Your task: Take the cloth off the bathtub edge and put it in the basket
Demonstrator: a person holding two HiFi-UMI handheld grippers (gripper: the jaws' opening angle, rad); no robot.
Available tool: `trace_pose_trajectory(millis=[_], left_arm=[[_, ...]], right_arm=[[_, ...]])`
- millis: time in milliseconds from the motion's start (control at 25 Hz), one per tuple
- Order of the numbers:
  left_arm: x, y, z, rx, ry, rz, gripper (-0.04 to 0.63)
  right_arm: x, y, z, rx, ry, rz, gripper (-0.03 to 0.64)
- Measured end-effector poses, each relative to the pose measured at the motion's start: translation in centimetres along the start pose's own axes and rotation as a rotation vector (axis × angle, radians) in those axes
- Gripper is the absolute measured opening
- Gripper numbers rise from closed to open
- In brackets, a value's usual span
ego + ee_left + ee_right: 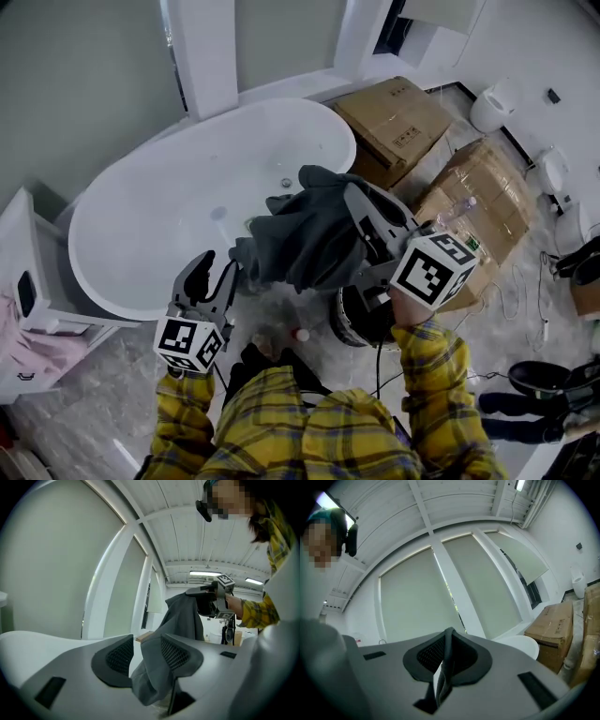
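**A:** While you're on that marble floor (89, 408) beside the white bathtub (178, 187), cardboard boxes (394, 117) just past its far end, where's the cloth?

**B:** Dark grey cloth (300, 234), all crumpled, up in the air by the tub's near rim. Your right gripper (444, 656) is clamped on a fold. Your left gripper (214, 274) is released, with a lower flap dangling between its jaws.

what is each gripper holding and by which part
Right gripper is shut on a thin fold of the grey cloth. Left gripper holds nothing: jaws apart, cloth's lower end loose between them.
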State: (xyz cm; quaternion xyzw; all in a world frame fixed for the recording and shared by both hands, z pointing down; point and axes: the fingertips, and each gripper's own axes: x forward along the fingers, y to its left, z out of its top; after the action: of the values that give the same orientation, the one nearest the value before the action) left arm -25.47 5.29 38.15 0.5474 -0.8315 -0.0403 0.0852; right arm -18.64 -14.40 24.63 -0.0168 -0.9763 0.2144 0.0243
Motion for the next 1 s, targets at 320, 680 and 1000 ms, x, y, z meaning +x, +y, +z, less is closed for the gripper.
trace_pose_trajectory(millis=[320, 680, 1000], left_arm=[[2.7, -5.0, -2.3, -0.028, 0.025, -0.200, 0.232], [7.0, -12.9, -3.8, -0.095, 0.041, -0.446, 0.291], [11.6, -22.9, -3.2, -0.088, 0.068, -0.726, 0.307]], right_arm=[[-3.7, 1.1, 7.0, -0.074, -0.082, -0.027, 0.044], [-9.3, 0.9, 12.8, -0.211, -0.112, -0.124, 0.044], [-15.5, 0.6, 16.6, -0.225, -0.166, -0.207, 0.044]])
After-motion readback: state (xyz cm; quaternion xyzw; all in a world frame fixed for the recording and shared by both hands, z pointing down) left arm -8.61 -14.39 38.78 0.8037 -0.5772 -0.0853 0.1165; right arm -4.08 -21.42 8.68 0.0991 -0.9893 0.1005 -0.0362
